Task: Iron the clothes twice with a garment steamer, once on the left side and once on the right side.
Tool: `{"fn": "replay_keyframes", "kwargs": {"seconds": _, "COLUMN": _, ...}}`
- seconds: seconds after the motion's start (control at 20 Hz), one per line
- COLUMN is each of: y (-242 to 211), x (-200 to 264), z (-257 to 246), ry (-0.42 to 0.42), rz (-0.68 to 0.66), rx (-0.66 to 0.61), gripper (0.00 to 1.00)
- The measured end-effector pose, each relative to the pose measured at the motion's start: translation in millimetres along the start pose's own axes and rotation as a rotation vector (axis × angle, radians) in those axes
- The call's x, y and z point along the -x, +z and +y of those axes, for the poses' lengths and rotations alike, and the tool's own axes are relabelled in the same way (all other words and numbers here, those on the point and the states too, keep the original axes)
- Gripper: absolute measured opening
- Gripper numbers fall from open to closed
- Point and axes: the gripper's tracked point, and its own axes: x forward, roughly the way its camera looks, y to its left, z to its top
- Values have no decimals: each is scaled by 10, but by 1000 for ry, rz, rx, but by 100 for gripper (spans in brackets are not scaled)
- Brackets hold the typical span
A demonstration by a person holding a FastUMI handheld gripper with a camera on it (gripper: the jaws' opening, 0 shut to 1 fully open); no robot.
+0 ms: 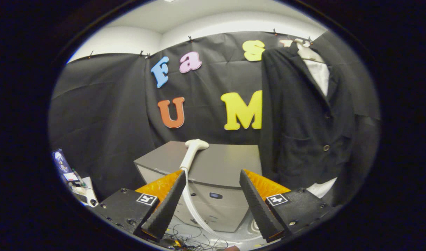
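The hand-held gripper [211,177] stood open, its fingers spread apart and gripping nothing. Beyond them the white steamer head [193,150] lay on the grey cabinet [226,164], near its left front edge, its hose [195,209] trailing down over the front. A black jacket [300,118] hung just right of the cabinet.

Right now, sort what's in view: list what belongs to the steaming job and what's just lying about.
For the job:
- steamer head, lying on the cabinet top
- hose, running down from it
- jacket, hanging on a hanger
- gripper, open, holding nothing

Lying about:
- cabinet
- loose wires below the fingers
- clutter beside the cabinet
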Motion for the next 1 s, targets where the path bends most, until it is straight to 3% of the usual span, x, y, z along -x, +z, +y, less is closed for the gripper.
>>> {"fn": "replay_keyframes", "kwargs": {"seconds": 0.2, "y": 130, "x": -763, "z": 320, "ry": 117, "rz": 101, "rx": 1, "gripper": 99}}
{"fn": "replay_keyframes", "kwargs": {"seconds": 0.4, "y": 233, "x": -1437, "z": 524, "ry": 167, "rz": 178, "rx": 36, "gripper": 98}}
{"fn": "replay_keyframes", "kwargs": {"seconds": 0.75, "y": 20, "x": -2349, "z": 540, "ry": 81, "rz": 346, "rx": 49, "gripper": 97}}
{"fn": "replay_keyframes", "kwargs": {"seconds": 0.95, "y": -9, "x": -2646, "z": 539, "ry": 45, "rz": 396, "rx": 43, "gripper": 88}}
{"fn": "replay_keyframes", "kwargs": {"seconds": 1.0, "y": -37, "x": -2678, "z": 556, "ry": 42, "rz": 408, "rx": 44, "gripper": 81}}
